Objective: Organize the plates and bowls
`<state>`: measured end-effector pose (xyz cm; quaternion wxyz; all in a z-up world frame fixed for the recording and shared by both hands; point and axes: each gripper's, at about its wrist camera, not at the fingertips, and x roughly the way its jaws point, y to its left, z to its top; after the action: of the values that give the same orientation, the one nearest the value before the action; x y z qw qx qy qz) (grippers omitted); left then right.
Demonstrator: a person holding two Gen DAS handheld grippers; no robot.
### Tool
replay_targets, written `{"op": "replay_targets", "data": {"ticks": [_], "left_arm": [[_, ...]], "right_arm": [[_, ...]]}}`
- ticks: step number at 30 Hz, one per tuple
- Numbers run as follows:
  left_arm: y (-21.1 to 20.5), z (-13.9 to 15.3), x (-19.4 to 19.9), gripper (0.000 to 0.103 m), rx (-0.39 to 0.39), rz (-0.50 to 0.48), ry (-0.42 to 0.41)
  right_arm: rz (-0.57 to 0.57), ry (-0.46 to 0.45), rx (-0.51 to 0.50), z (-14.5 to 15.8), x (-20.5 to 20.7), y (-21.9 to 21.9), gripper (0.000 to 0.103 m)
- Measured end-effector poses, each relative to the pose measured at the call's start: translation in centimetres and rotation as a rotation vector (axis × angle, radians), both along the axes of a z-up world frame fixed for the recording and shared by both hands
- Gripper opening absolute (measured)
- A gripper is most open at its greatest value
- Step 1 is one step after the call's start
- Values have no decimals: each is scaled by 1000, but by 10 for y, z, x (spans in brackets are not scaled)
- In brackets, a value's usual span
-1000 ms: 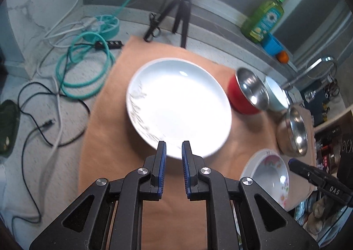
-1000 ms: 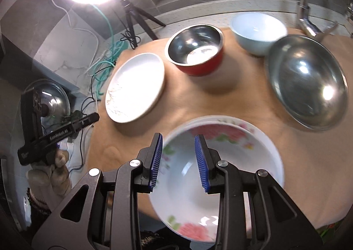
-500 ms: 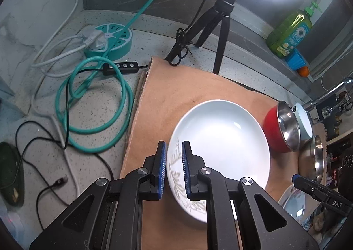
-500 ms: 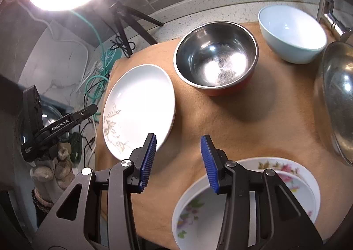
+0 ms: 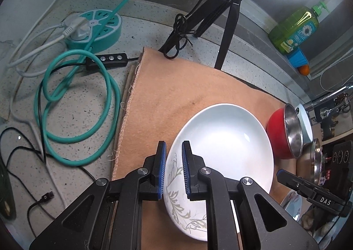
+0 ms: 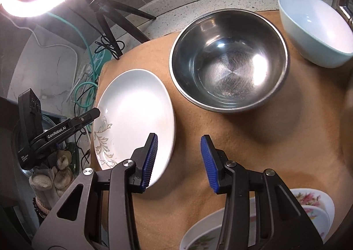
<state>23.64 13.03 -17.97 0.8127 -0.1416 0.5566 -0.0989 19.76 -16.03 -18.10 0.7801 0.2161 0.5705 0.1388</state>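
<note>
A white plate (image 5: 220, 150) with a leaf pattern lies on the tan mat (image 5: 176, 95); it also shows in the right wrist view (image 6: 134, 115). My left gripper (image 5: 173, 168) stands with its narrowly parted jaws astride the plate's near left rim. My right gripper (image 6: 178, 159) is open and empty over the mat, its left finger above the plate's right edge. A red steel bowl (image 6: 229, 60) and a pale blue bowl (image 6: 315, 29) sit beyond. A floral bowl (image 6: 220, 228) lies under my right gripper.
A ring light tripod (image 5: 220, 14), a teal power strip (image 5: 94, 27) and coiled cables (image 5: 77, 104) lie left of the mat on the counter. A soap bottle (image 5: 295, 27) stands on the back ledge. A large steel bowl (image 5: 315, 161) and a tap (image 5: 331, 97) are at the right.
My left gripper has moved in to the plate's near left rim. My right gripper has opened wider and moved off the floral bowl toward the white plate.
</note>
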Motion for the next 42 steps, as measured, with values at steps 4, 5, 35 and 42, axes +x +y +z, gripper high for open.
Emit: {"op": "replay_targets", "data": {"ticks": [4,5,35,42], "left_arm": [[2,-4,2,11,-8,1,13],[2,-5,2,9,-7,-1,14],[3,14,-32,9,-18,36,-22],[-1,31,-57,9,-34,41,-51]], "right_arm": [[17,15,-8,-5,5,6,28],[19,22,-8,-7,6,8,24],[71,29,0,-4,1,17,8],[84,9,19,13,-17,10,8]]}}
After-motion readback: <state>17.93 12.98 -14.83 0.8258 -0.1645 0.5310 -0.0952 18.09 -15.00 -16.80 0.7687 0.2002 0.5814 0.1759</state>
